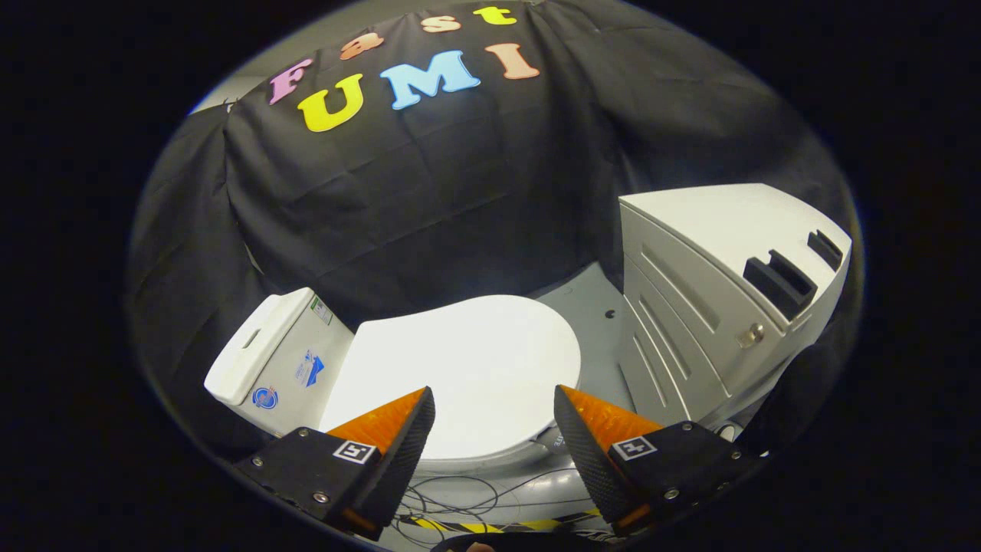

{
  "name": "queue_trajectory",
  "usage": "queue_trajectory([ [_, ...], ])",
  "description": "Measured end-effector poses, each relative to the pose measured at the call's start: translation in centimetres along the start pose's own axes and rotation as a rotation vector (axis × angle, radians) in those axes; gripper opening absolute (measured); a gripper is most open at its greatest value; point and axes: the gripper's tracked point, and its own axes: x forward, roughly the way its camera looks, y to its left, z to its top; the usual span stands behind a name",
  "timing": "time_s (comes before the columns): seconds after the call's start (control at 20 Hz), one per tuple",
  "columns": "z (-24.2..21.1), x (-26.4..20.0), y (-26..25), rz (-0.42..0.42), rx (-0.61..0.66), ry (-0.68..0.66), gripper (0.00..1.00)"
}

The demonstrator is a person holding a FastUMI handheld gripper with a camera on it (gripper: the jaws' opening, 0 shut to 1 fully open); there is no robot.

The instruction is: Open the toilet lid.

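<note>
Light falls from above and is strong: the closed toilet lid (467, 368) glares almost pure white, its surface detail washed out. The cabinet (713, 291) top is bright too, its slatted front in softer shade. The black cloth wall (429, 192) stays dim, with faint folds. Fisheye bending curves straight edges near the rim. The spread fingers (405, 441) look sharp.

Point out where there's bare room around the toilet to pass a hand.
Bare grey floor lies between the closed toilet lid and the white cabinet. The gripper hangs open above the lid's edge, touching nothing. Loose cables crowd the floor below it.
</note>
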Motion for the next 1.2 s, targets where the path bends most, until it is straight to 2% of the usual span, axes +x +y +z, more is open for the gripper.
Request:
queue_trajectory([
  [0.55,-7.3,2.9,-2.6,-0.08,0.09,0.172,0.96],
  [1.2,-11.7,4.4,-5.6,-0.147,0.387,0.208,0.96],
])
